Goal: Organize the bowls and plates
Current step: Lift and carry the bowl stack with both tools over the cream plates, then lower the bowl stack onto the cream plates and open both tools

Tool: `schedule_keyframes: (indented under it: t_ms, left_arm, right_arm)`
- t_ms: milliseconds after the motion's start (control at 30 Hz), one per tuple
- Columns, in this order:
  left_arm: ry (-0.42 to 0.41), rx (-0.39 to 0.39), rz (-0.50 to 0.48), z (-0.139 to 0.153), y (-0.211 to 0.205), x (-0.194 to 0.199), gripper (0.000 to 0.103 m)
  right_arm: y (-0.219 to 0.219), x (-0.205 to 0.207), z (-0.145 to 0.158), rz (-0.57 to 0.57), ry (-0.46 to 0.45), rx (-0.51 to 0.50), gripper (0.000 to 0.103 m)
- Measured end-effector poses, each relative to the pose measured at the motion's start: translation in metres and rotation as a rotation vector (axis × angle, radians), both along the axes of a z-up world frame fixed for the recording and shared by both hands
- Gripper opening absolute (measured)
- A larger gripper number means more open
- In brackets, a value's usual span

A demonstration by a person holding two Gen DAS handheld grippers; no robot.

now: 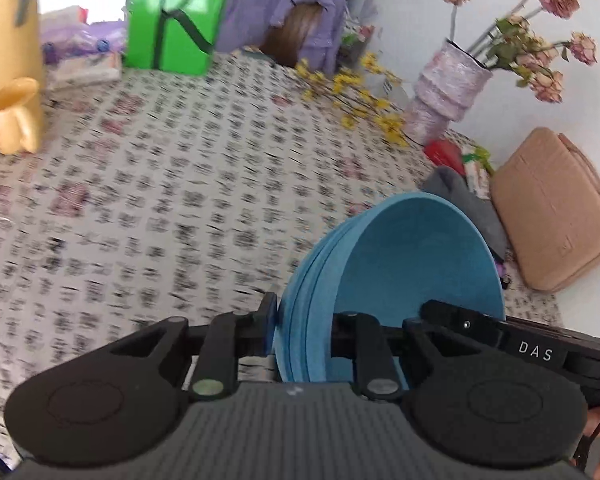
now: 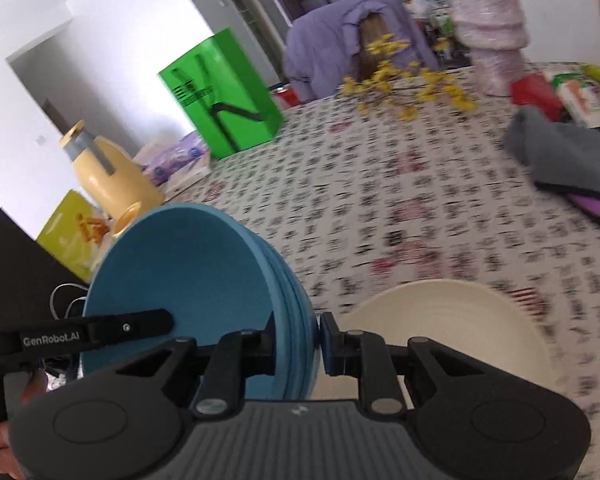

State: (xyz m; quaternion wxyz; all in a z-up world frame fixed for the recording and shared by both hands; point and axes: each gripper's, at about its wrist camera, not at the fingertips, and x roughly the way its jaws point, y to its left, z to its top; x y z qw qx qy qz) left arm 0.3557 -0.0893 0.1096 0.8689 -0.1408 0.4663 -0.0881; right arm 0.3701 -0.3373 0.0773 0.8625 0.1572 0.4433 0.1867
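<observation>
A stack of blue bowls (image 1: 380, 280) is held on edge above the table by both grippers. My left gripper (image 1: 304, 332) is shut on the stack's rim. My right gripper (image 2: 298, 340) is shut on the opposite rim of the same blue stack (image 2: 188, 276). The right gripper's black finger shows inside the bowl in the left wrist view (image 1: 464, 320), and the left one shows in the right wrist view (image 2: 100, 328). A cream bowl (image 2: 448, 312) sits on the table just right of the right gripper.
The patterned tablecloth (image 1: 180, 200) covers the table. On it stand a yellow jug (image 1: 8, 60), a green bag (image 1: 172, 20), a pink vase of dried flowers (image 1: 448, 84), yellow flower sprigs (image 1: 360, 96), a grey cloth (image 2: 560, 152) and a tan pouch (image 1: 552, 212).
</observation>
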Motion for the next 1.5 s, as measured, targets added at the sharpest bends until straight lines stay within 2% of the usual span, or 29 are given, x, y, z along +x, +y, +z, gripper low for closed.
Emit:
schedule_keyframes:
  t_ms: [200,467,967,1033,1100,1200,1300,1367,1500]
  left_arm:
    - [0.066,-0.036,-0.048,-0.015,-0.041,0.004,0.019]
    - [0.152,-0.078,-0.063,-0.037,-0.068,0.006,0.019]
    - [0.194,-0.098,-0.084,-0.052,-0.085,0.017,0.022]
    - [0.182,-0.1,-0.093,-0.052,-0.086,0.018,0.026]
    - [0.175,-0.094,-0.105,-0.049,-0.088,0.019,0.041]
    - [0.134,-0.094,-0.123,-0.039,-0.09,0.017,0.055]
    - [0.093,-0.088,-0.128,-0.027,-0.09,0.013,0.063]
    - [0.065,-0.081,-0.128,-0.02,-0.088,0.009,0.067]
    - [-0.007,-0.046,-0.124,-0.003,-0.085,-0.003,0.077]
  right_arm:
    - [-0.045,-0.001,0.001,-0.026,0.05,-0.055,0.019]
    - [-0.071,-0.006,-0.011,-0.032,0.108,-0.128,0.018]
    - [-0.093,-0.004,-0.026,-0.039,0.164,-0.133,0.017]
    - [-0.093,-0.001,-0.028,-0.042,0.17,-0.133,0.017]
    - [-0.094,0.003,-0.031,-0.043,0.177,-0.12,0.02]
    - [-0.095,0.004,-0.026,-0.047,0.158,-0.126,0.02]
    - [-0.095,0.002,-0.013,-0.048,0.115,-0.153,0.023]
    - [-0.094,-0.002,-0.003,-0.046,0.083,-0.172,0.036]
    - [-0.092,-0.012,0.018,-0.049,0.004,-0.223,0.05]
